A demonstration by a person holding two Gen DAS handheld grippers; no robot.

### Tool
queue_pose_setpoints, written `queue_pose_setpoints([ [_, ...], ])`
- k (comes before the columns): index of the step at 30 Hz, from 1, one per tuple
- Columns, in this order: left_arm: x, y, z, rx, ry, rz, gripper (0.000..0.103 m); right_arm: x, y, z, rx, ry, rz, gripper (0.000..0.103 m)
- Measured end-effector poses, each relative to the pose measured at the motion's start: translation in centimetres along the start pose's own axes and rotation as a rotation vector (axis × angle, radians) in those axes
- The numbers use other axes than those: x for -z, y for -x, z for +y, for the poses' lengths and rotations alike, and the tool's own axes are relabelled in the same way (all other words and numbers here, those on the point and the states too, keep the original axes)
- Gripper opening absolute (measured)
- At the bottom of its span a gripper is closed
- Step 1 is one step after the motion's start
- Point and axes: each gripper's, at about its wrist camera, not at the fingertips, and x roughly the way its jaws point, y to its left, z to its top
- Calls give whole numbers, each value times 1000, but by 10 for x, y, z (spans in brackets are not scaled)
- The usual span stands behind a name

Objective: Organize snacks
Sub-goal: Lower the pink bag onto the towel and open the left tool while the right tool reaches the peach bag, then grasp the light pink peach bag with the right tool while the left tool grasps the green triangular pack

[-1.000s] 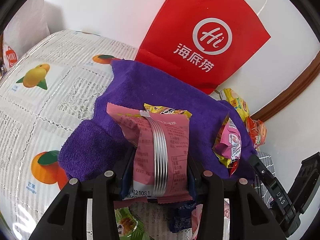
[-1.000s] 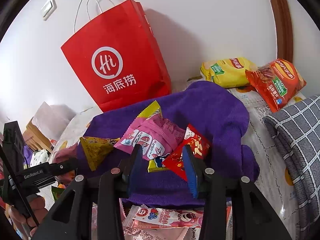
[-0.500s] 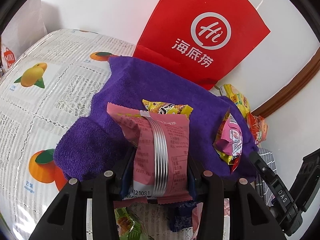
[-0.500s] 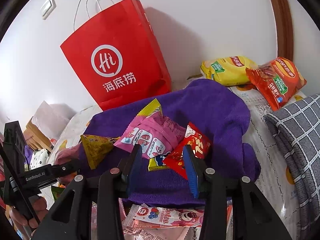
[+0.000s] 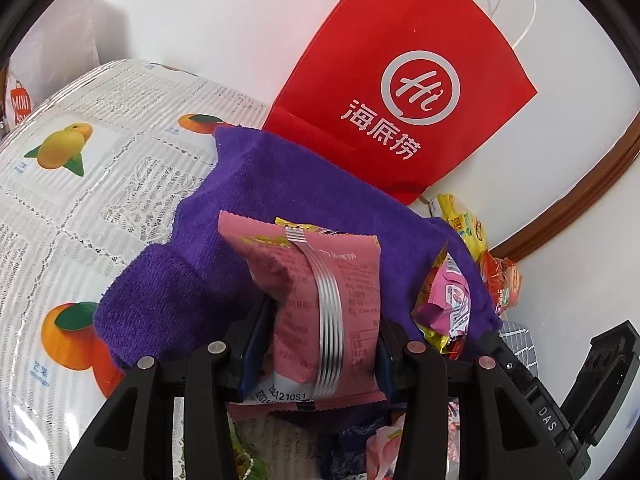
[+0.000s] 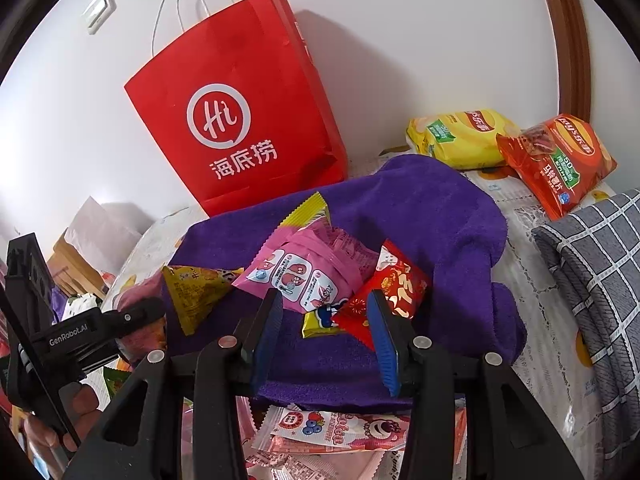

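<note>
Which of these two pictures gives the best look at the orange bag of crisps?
The right wrist view. There the orange crisp bag lies in full sight at the far right, leaning on the yellow crisp bag, its label facing the camera. The left wrist view shows only a squeezed sliver of it at the edge, past the purple towel.

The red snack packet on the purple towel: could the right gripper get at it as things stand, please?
Probably yes: the right gripper is open and empty, and the red snack packet lies uncovered on the purple towel just ahead of its fingertips.
</note>
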Motion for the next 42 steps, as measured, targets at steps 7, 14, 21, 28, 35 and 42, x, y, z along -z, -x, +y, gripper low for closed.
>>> queue_pose_setpoints([
  [7,-1,-7,2,-6,28,17,45,0,1,3,-9,-1,3,44],
  [14,-7,-11,0,-25,53,42,45,4,-7,6,-18,11,40,47],
  [21,-19,-25,-18,-89,36,76,45,12,0,29,-84,95,65,52],
  [28,-13,-26,-15,-77,25,117,78,31,9,66,-210,236,147,64],
  [35,-15,-7,-5,-45,37,101,81,47,1,83,-189,304,202,68],
  [42,-15,13,12,0,54,91,81,61,-17,94,-126,341,265,69],
])
